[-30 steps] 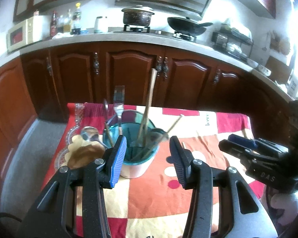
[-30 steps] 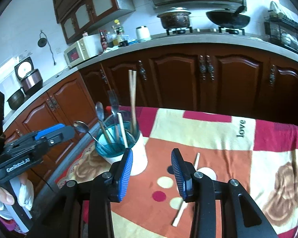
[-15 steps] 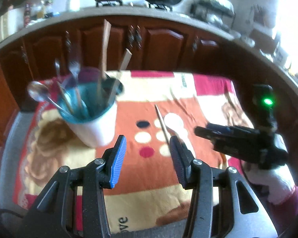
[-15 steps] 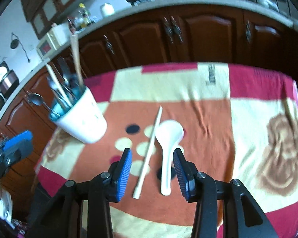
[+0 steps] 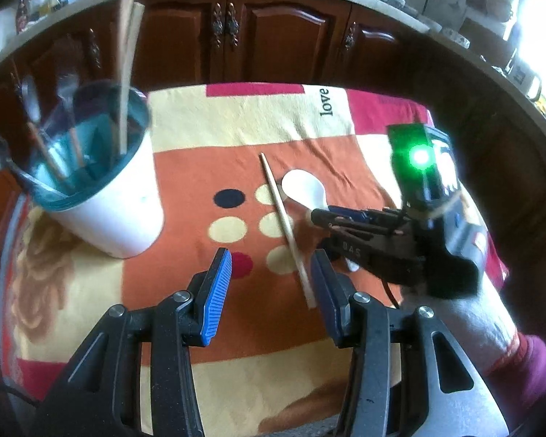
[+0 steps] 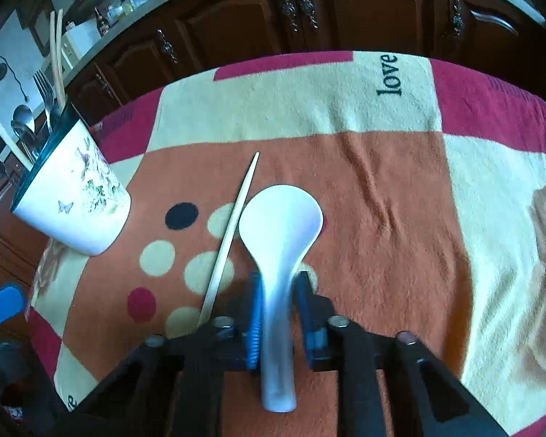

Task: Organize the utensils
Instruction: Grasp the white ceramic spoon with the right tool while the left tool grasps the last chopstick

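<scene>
A white spoon lies on the patterned cloth; my right gripper has its fingers on both sides of the handle, shut on it. A single chopstick lies just left of the spoon. A white cup with a teal inside stands at the left and holds spoons, a fork and chopsticks. In the left wrist view my left gripper is open and empty above the cloth, with the chopstick, the spoon, the cup and the right gripper ahead.
Dark wooden cabinets and a counter run behind the table. The cloth's right edge drops off near the right hand.
Both grippers tilted down toward the table. My right gripper moved in over the white spoon's handle and closed on it. My left gripper moved right, away from the cup, and stayed open.
</scene>
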Tool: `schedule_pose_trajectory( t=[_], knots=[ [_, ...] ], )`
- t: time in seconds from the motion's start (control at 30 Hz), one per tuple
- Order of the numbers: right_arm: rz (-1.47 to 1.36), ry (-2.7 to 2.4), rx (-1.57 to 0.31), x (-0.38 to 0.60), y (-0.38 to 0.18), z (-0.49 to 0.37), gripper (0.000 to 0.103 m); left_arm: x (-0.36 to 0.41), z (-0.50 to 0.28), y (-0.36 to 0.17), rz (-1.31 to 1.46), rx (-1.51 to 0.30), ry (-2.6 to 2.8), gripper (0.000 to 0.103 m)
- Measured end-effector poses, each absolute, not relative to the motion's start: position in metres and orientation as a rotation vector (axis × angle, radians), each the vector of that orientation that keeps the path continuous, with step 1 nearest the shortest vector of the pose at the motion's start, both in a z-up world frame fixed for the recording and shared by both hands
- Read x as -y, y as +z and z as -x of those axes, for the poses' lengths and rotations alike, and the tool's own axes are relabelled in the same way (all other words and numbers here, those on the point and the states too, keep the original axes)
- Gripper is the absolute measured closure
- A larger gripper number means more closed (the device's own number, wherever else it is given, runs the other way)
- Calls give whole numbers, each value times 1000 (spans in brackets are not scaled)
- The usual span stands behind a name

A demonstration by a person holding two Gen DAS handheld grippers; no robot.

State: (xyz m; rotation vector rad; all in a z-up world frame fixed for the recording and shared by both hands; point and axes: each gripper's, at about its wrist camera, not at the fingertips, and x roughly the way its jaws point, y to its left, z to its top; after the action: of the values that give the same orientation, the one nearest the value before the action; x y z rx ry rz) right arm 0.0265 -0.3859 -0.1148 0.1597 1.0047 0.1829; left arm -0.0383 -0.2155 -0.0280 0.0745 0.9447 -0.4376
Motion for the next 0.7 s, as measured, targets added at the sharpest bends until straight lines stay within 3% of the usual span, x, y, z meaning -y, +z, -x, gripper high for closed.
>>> schedule_pose_trajectory(
  t=[0.3,0.37,0.4,0.43,0.7],
  knots=[
    [-228,133,-1030,436,-110,12,87,252,-15,-58,-58,-1008,-388,58],
    [-251,148,-1020,447,-106,19,78,258,-28,-67,-57,-1024,-369,58],
    [-269,156,-1004,451,-103,22,67,261,-34,-70,-56,-1028,-361,58],
    [-295,166,-982,458,-99,24,65,263,-39,-72,-56,-1030,-351,58],
    [-327,211,-955,476,-96,-6,65,281,-85,-87,-74,-1050,-312,58]
  ],
)
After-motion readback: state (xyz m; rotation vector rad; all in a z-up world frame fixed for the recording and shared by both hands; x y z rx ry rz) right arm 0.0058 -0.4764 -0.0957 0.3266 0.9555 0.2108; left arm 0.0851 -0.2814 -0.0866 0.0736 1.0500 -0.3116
